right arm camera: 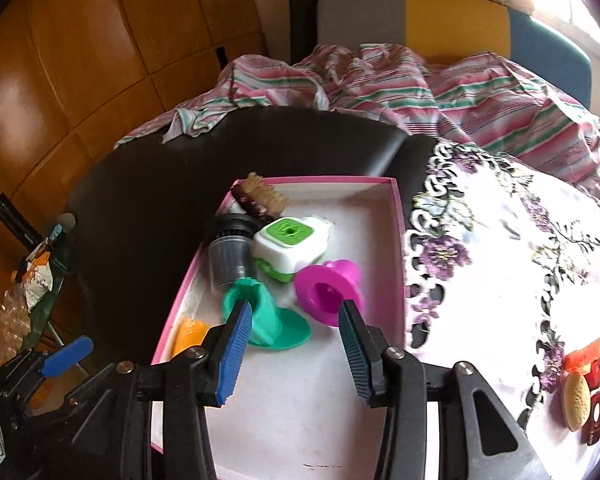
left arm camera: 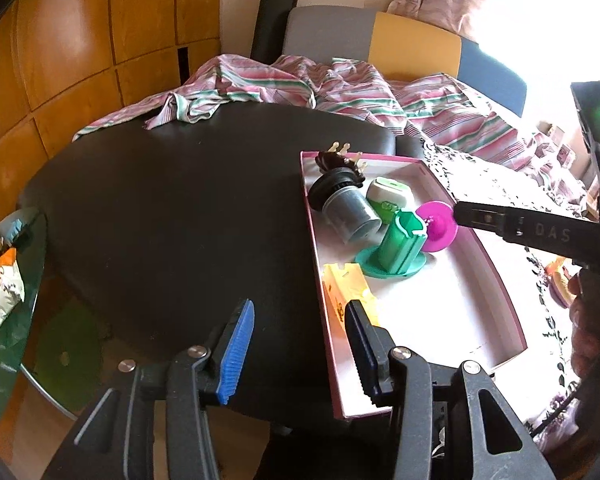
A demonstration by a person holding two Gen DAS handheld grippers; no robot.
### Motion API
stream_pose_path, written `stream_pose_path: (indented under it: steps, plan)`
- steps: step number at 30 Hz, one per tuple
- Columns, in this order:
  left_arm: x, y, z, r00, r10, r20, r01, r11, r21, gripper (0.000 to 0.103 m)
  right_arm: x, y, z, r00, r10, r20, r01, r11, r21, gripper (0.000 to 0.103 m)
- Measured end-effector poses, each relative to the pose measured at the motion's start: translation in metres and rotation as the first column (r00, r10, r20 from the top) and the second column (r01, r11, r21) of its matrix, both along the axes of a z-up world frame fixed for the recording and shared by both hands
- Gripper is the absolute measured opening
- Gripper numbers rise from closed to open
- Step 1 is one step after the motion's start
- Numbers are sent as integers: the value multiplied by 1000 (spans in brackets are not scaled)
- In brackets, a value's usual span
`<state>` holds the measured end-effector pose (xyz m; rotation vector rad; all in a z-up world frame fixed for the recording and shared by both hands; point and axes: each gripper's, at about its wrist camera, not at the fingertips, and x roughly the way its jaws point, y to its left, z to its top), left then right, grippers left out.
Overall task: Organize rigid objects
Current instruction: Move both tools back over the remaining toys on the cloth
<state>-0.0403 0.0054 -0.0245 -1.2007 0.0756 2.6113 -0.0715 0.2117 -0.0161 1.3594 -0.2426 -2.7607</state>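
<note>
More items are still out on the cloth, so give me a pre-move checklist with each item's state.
1. Right tool empty, jaws apart: ok.
2. Left tool empty, jaws apart: ok.
3. Magenta spool inside the pink box: ok.
4. Free floor in the box's near half for more: ok.
5. Loose items remain on the floral cloth, outside the box: not ok.
6. Teal holder stable where it leans: cannot tell.

In the pink-rimmed white box (right arm camera: 396, 216): a magenta spool (right arm camera: 328, 286), teal stand (right arm camera: 268, 320), green-and-white cube (right arm camera: 288, 250), yellow block (left arm camera: 350, 288).
</note>
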Motion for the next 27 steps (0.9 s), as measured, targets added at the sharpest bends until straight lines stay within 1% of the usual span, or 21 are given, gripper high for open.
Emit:
stream_pose_path:
  steps: [5,10,14,17,20,22,25,27]
  plan:
    - [4,8,6,999,-28,-20,28,1000,-5,48,15,35,6,998,-67,-13,67,998,6,46]
    - [8,24,10,997,-78,-27,78,997,-10,48,34,84,9,986,-165,-16,166,986,13,46]
    - [11,40,12,992,-126,-31,125,992,-18,48,52,127,11,965,-261,-23,261,965,9,46]
    - [14,54,15,985,-166,-36,166,986,-23,48,68,161,14,941,-337,-33,337,941,15,46]
    - [18,71,17,977,-210,-43,209,977,-32,48,84,198,17,907,-419,-39,420,907,24,46]
    - [20,82,18,970,-239,-46,237,971,-37,48,95,225,17,874,-484,-50,486,873,31,46]
    - [23,99,20,960,-277,-49,275,960,-44,48,110,264,12,805,-590,-63,593,805,36,46]
    - [25,114,22,950,-308,-51,305,951,-49,49,124,286,4,748,-659,-72,662,749,23,46]
